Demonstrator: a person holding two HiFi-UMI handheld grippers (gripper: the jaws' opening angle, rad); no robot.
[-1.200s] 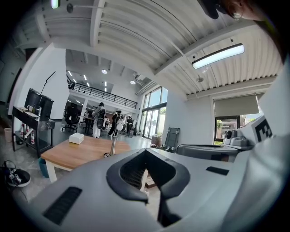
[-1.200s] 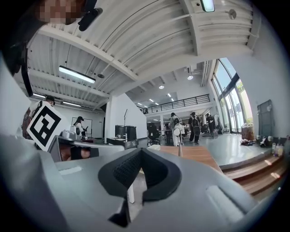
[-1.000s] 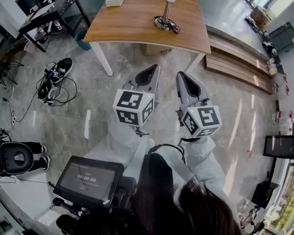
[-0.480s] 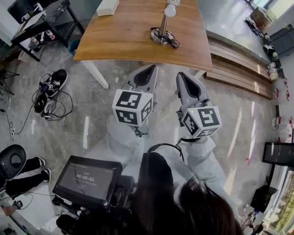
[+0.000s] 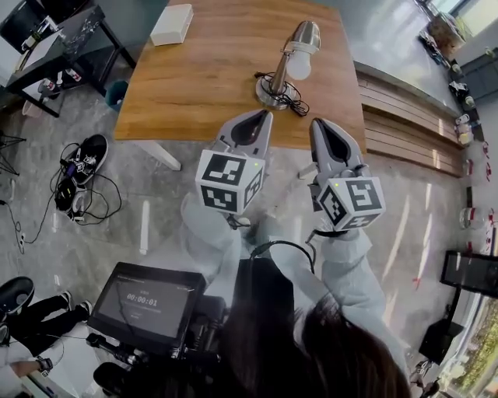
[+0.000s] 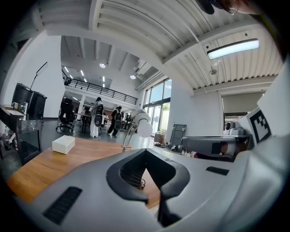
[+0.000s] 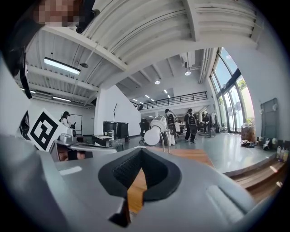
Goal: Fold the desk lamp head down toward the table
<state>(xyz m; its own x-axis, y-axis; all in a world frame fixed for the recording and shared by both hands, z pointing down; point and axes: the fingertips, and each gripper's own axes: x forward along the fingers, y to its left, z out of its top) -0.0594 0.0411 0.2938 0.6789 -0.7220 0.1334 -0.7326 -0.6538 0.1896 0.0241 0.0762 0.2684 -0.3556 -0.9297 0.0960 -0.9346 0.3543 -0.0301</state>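
Note:
A silver desk lamp (image 5: 286, 71) stands on the wooden table (image 5: 210, 74), its round base near the front edge, its stem upright and its head with a white bulb (image 5: 299, 67) tilted up. The lamp (image 6: 136, 124) shows ahead in the left gripper view, and the lamp (image 7: 156, 129) also shows ahead in the right gripper view. My left gripper (image 5: 259, 118) is shut and empty, short of the table's front edge. My right gripper (image 5: 320, 124) is shut and empty beside it, just below the lamp's base. Neither touches the lamp.
A white box (image 5: 172, 24) lies at the table's far left. A black cord (image 5: 289, 97) is coiled by the lamp base. Shoes and cables (image 5: 78, 167) lie on the floor to the left, a wooden bench (image 5: 405, 116) to the right. A monitor (image 5: 152, 307) sits below me.
Both grippers have come forward toward the table, side by side and shut. The table and lamp now lie closer, and the lamp's head has come fully into view.

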